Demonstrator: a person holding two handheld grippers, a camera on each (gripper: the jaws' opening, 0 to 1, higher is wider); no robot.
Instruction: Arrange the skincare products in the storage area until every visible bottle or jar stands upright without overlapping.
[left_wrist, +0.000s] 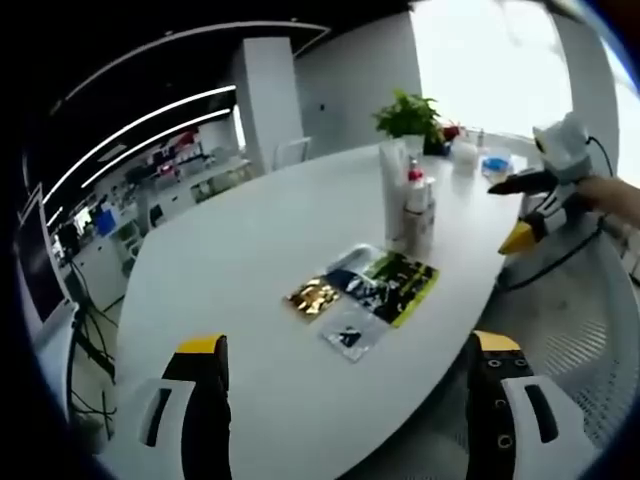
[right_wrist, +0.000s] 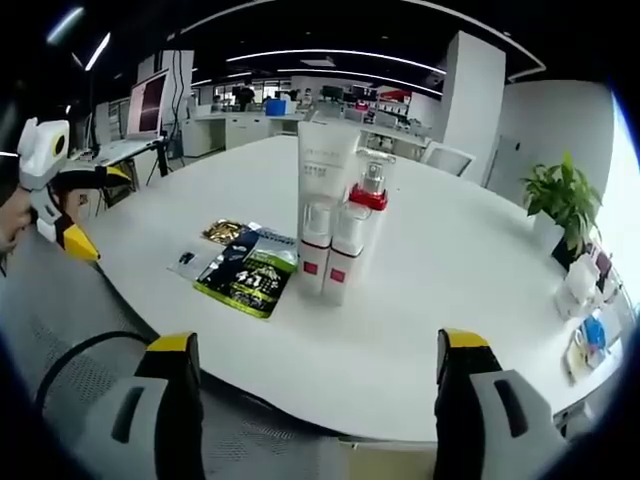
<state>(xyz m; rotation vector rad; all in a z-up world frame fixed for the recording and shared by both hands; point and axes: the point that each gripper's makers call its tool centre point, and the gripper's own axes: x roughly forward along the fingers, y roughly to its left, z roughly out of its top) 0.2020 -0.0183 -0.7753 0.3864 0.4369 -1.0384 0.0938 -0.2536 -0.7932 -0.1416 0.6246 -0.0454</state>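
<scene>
Several white skincare bottles (left_wrist: 412, 205) stand upright in a tight cluster on the white table (left_wrist: 230, 250). In the right gripper view they are a tall white tube (right_wrist: 325, 165), a clear spray bottle with a red collar (right_wrist: 368, 200) and two small red-labelled bottles (right_wrist: 330, 250). Flat beside them lie a green-black sachet (right_wrist: 250, 275), a gold sachet (right_wrist: 225, 232) and a clear sachet (right_wrist: 188, 262). My left gripper (left_wrist: 348, 345) is open at the table's near edge, short of the sachets (left_wrist: 365, 290). My right gripper (right_wrist: 320, 342) is open, facing the bottles from the table edge.
A potted plant (left_wrist: 408, 115) and small items (left_wrist: 490, 160) sit at the table's far end. The right gripper (left_wrist: 520, 210), held in a hand, hovers off the table's right edge. A grey mesh chair (right_wrist: 60, 330) is below the table edge, and an office chair (right_wrist: 447, 157) stands behind it.
</scene>
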